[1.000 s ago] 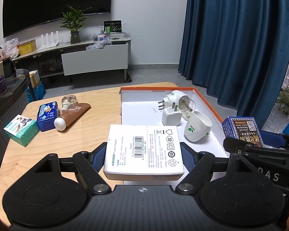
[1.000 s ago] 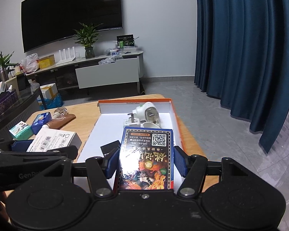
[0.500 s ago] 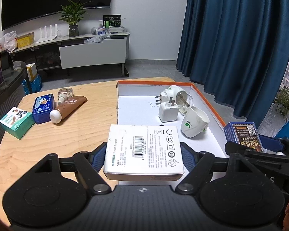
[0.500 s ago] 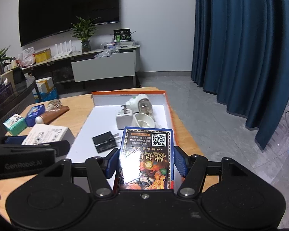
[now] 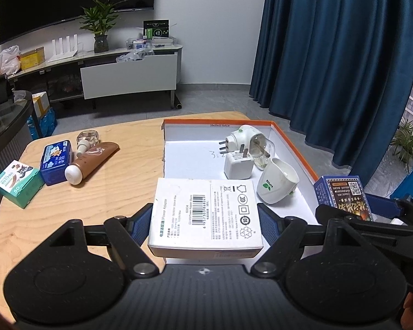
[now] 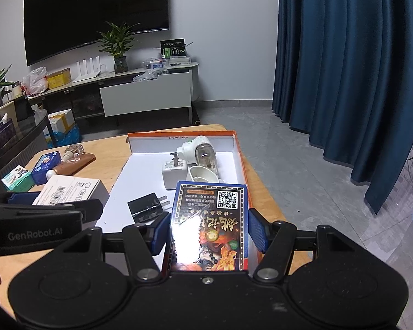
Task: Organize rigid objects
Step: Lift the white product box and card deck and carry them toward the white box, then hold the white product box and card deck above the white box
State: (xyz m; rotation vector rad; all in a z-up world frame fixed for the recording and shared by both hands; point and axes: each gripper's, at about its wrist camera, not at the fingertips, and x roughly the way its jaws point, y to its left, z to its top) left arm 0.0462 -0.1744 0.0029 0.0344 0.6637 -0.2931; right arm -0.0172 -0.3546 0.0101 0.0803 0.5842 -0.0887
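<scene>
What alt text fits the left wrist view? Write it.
The left gripper holds a white adapter box over the near edge of an orange-rimmed tray that holds plugs. On the right, another gripper holds a blue box.

We look from two fisheye cameras, one behind each handheld gripper, both tilted down across a wooden table [image 5: 68,206] toward a far wall with a television [image 6: 96,13]; the left view sits close over its own fingers, which frame a white adapter box [image 5: 205,217], with the orange-rimmed tray [image 5: 294,148] ahead and to the right; the right view sits just beside it, close over a dark blue printed box [image 6: 209,225], the tray [image 6: 241,159] straight ahead; each camera catches the other gripper at its frame edge; both share the tray, the white plugs, the table's small packets and the blue curtain [image 5: 344,68].
</scene>
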